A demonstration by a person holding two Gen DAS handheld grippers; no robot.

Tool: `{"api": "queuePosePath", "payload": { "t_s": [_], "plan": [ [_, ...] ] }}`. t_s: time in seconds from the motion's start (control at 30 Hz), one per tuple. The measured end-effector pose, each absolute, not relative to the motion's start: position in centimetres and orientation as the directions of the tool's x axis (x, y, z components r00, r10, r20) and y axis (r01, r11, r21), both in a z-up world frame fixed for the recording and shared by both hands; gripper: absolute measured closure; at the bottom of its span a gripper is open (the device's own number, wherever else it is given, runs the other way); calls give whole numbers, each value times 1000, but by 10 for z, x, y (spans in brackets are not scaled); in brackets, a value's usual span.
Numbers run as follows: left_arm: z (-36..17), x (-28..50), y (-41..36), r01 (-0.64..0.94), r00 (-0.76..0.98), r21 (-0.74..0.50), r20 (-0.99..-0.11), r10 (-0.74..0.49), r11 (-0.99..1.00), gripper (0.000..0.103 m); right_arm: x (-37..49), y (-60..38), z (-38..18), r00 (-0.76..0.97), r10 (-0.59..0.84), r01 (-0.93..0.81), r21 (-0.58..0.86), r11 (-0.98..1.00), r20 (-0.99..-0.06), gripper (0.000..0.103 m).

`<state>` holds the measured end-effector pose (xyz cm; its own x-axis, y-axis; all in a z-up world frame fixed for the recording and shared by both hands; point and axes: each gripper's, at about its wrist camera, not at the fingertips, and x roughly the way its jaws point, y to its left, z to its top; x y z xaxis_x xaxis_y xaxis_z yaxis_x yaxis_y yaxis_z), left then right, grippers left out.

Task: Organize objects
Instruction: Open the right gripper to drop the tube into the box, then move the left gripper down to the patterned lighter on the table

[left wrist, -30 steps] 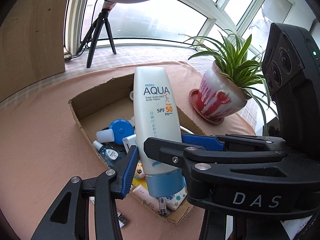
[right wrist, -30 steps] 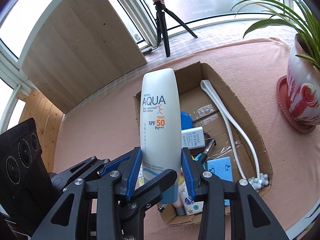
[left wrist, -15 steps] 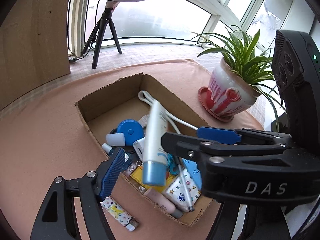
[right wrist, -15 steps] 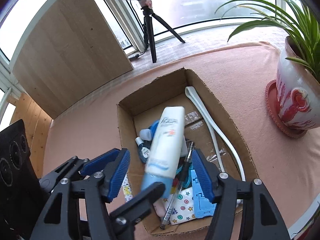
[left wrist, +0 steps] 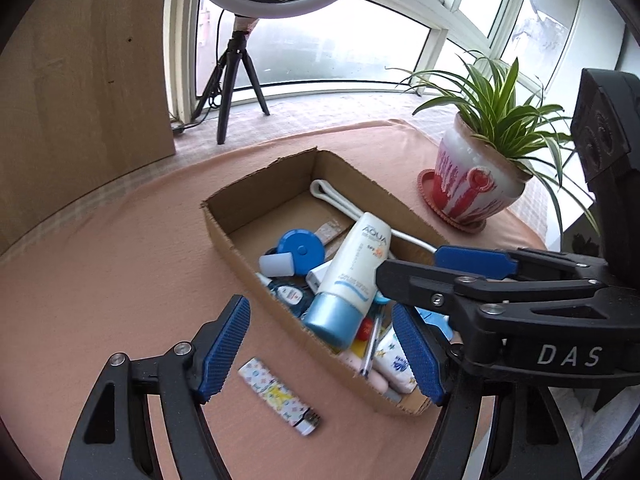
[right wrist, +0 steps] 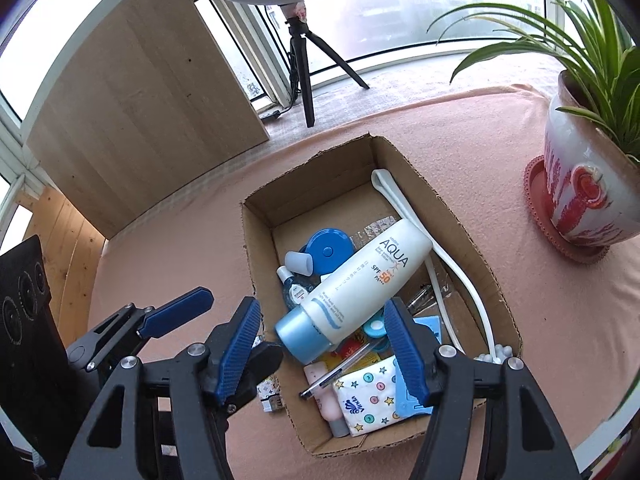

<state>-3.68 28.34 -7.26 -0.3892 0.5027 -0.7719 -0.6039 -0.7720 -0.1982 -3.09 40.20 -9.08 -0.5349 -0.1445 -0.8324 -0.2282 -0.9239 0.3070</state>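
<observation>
A white AQUA sunscreen tube (left wrist: 354,268) with a blue cap lies tilted on several small items inside an open cardboard box (left wrist: 256,196); it also shows in the right wrist view (right wrist: 360,280), in the box (right wrist: 256,248). My left gripper (left wrist: 320,344) is open and empty above the box's near left edge. My right gripper (right wrist: 324,348) is open and empty above the box's near end. A small patterned lighter (left wrist: 280,396) lies on the pink cloth outside the box, below my left gripper.
A potted spider plant (left wrist: 476,184) on a red saucer stands right of the box. A ring light tripod (left wrist: 236,80) and a wooden board (left wrist: 80,80) stand behind. The box holds a blue tape measure (right wrist: 326,250), a white cable (right wrist: 452,276), a pen and tissues.
Both grippers held the sunscreen tube upright over the box, then opened. The tube fell and now lies in the box. Both grippers drew back and up.
</observation>
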Motion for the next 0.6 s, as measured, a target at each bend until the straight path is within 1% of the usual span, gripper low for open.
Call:
{"api": "queuePosePath", "payload": {
  "t_s": [0.2, 0.6],
  "plan": [
    [-73, -25, 264, -601, -408, -159, -781, 472, -783, 26, -12, 386, -85, -556, -94, -214, 252, -944, -826, 42],
    [-90, -11, 227, -564, -405, -143, -811, 423, -813, 26, 34, 366, -92, -558, -88, -231, 256, -939, -825, 42]
  ]
}}
